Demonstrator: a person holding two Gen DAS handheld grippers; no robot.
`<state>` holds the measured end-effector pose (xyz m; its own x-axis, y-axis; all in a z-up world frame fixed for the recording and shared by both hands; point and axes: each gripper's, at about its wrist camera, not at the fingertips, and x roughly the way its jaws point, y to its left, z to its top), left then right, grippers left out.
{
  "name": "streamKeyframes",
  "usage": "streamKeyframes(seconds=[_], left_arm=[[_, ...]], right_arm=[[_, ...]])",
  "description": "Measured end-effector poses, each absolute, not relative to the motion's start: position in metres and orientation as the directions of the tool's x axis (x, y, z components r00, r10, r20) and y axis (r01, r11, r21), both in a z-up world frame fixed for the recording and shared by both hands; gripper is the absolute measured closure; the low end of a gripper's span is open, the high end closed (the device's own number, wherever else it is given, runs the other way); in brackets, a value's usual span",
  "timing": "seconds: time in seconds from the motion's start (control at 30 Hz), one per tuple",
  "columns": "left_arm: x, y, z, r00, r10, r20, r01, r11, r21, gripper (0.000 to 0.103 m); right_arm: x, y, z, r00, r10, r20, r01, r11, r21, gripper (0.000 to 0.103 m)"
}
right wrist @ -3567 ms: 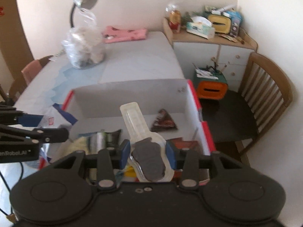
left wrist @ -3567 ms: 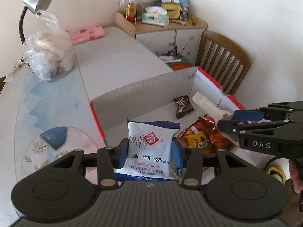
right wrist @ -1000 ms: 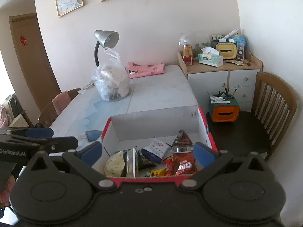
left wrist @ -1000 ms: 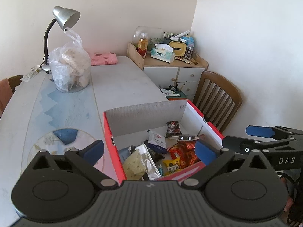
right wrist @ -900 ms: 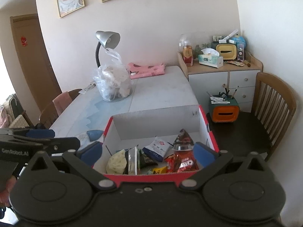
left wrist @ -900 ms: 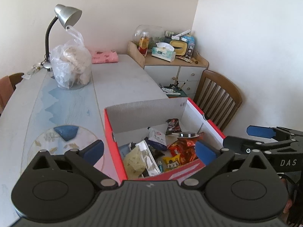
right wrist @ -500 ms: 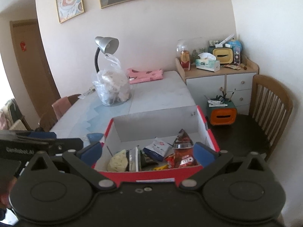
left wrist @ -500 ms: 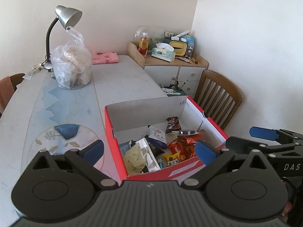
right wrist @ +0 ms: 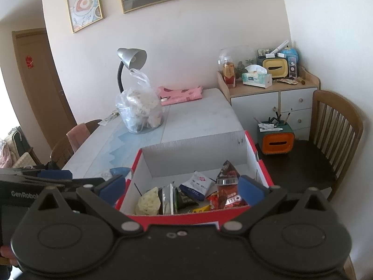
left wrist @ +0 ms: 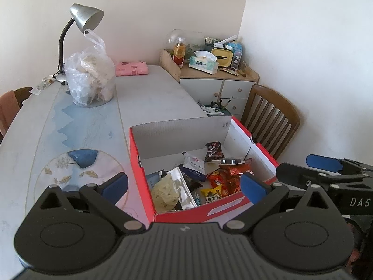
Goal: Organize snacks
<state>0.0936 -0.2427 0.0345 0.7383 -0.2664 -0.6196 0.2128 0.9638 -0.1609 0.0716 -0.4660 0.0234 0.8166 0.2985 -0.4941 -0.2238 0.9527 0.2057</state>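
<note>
Looking along the left claw (left wrist: 184,185), its two blue-padded fingers are spread wide and carry nothing, held back just short of the near wall of the red box (left wrist: 254,136). That stand-off makes sense if the snacks are judged to be stowed: nothing loose lies on the worktop (left wrist: 93,126) beside the box. Inside the box, near its front wall, sit a pale yellow packet (left wrist: 164,192), a silver foil packet (left wrist: 183,186), a small yellow packet (left wrist: 212,192) and a red wrapper (left wrist: 227,175); a white-and-blue packet (left wrist: 193,164) and a dark packet (left wrist: 212,150) lie further toward the box's far wall, which stands tall (a raised flap, probably, to keep things from spilling over). The right claw (left wrist: 324,166) shows just to the right of the box, also spread and empty.

From the right claw (right wrist: 180,187), the box (right wrist: 258,161) sits directly ahead, its near wall just beyond the open, empty fingers. The same heap fills the front half of the box: yellow packet (right wrist: 148,201), foil packet (right wrist: 166,198), white-and-blue packet (right wrist: 198,185), red wrapper (right wrist: 229,197). The left claw (right wrist: 54,175) hovers left of the box. A clear bag (right wrist: 139,110) and a lamp (right wrist: 130,64) stand well behind the box on the worktop (right wrist: 193,114), seemingly no part of the job.
</note>
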Motion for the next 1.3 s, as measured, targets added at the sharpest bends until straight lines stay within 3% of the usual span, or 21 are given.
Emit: streamKeyframes(seconds=[1.3], left_arm=[[0.0975,-0.2447,0.0304,0.736,-0.249,-0.629,0.195,0.968,-0.155,0.000]], right_arm=[[0.0742,-0.4707,0.0184,0.811,0.270,-0.520,-0.181,0.960,0.215,0.000]])
